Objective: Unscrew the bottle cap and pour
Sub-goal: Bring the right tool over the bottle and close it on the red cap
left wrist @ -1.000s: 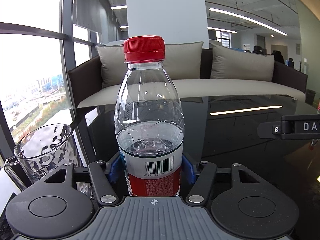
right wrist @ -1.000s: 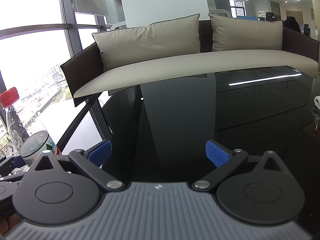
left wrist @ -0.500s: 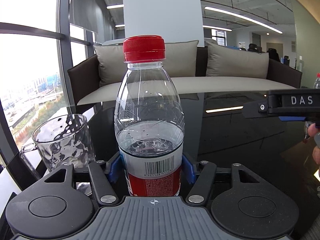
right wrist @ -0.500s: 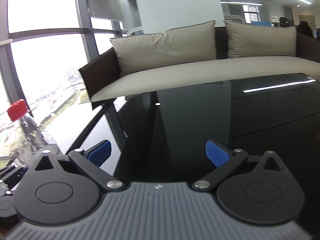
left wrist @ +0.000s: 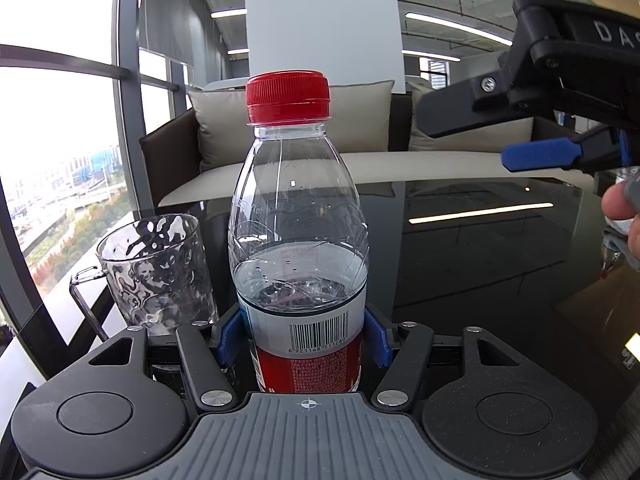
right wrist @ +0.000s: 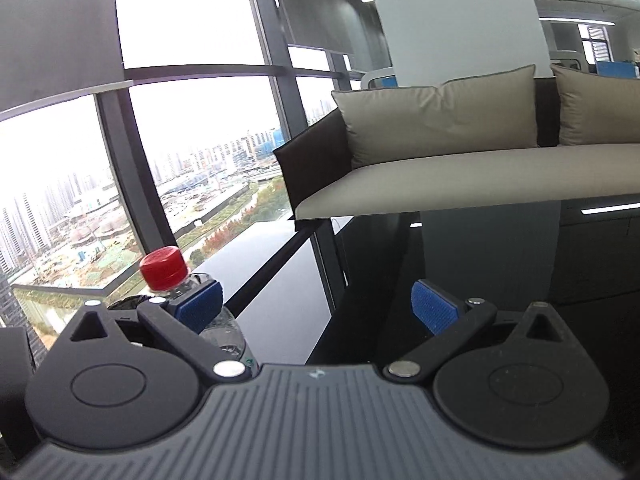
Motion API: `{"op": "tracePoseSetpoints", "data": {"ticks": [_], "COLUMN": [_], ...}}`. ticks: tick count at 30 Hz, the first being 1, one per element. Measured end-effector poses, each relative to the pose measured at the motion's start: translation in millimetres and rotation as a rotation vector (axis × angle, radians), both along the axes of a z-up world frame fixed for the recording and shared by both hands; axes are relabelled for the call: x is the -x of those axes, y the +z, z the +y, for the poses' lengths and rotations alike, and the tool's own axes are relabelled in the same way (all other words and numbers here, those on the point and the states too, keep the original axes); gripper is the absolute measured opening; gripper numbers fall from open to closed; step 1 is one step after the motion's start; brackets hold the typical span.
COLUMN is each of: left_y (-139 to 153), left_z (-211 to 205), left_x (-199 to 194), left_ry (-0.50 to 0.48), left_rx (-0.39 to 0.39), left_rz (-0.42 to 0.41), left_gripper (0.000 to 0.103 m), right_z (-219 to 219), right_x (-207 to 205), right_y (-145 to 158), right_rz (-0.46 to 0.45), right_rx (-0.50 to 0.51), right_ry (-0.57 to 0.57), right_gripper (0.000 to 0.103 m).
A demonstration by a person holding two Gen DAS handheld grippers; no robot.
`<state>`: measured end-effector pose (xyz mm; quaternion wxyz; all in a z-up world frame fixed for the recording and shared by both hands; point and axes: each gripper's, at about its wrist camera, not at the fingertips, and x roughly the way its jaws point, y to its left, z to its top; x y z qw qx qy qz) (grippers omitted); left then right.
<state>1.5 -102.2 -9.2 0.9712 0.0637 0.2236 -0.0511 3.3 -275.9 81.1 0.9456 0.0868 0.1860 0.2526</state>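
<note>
Left tool (left wrist: 304,340) clamps the bottle (left wrist: 298,248); right tool (right wrist: 316,308) is wide open, holding nothing.
We see the bottle upright on the black tabletop (left wrist: 460,260), red cap (left wrist: 288,96) on, roughly a third full of water, blue pads (left wrist: 228,338) squeezing the label. Glass mug (left wrist: 154,272) stands just left of it. Right tool hangs up right of the cap, apart.

A bottle (left wrist: 298,248) is standing upright on a table (left wrist: 472,264), sitting between the fingers of the left gripper (left wrist: 304,340), with a cap (left wrist: 288,96) on top. A glass mug (left wrist: 154,272) is standing just left of it, while the right gripper (left wrist: 520,136) is hovering above to its right. A sofa (left wrist: 400,160) is lying behind the table.
</note>
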Motion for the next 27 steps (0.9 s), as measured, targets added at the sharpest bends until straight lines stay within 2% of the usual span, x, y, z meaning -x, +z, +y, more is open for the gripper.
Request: {"op": "tracePoseSetpoints", "data": {"ticks": [5, 11, 12, 16, 18, 21, 24, 27], "left_y": [2, 2, 2, 1, 1, 1, 0, 0], "left_z": [3, 4, 4, 4, 5, 6, 8, 8], "left_x": [-3, -8, -8, -9, -8, -9, -11, -11], "left_ry": [-0.009, -0.021, -0.022, -0.023, -0.025, -0.027, -0.03, -0.03], "left_rx": [-0.003, -0.003, -0.004, -0.002, 0.0, 0.012, 0.024, 0.021], "left_rz": [0.002, 0.004, 0.005, 0.006, 0.007, 0.016, 0.024, 0.024], "left_gripper": [0.057, 0.057, 0.057, 0.057, 0.057, 0.057, 0.057, 0.057], "right_z": [22, 36, 38, 54, 61, 75, 86, 88], "right_x": [8, 3, 1, -1, -3, -5, -8, -9], "right_y": [18, 41, 43, 54, 57, 63, 65, 63], "right_rz": [-0.049, -0.044, -0.04, -0.027, -0.017, 0.002, 0.031, 0.048], "right_rx": [0.064, 0.085, 0.083, 0.11, 0.125, 0.165, 0.202, 0.217], "right_ry": [0.102, 0.175, 0.183, 0.202, 0.217, 0.269, 0.274, 0.271], "right_gripper": [0.103, 0.103, 0.1, 0.07, 0.065, 0.065, 0.064, 0.055]}}
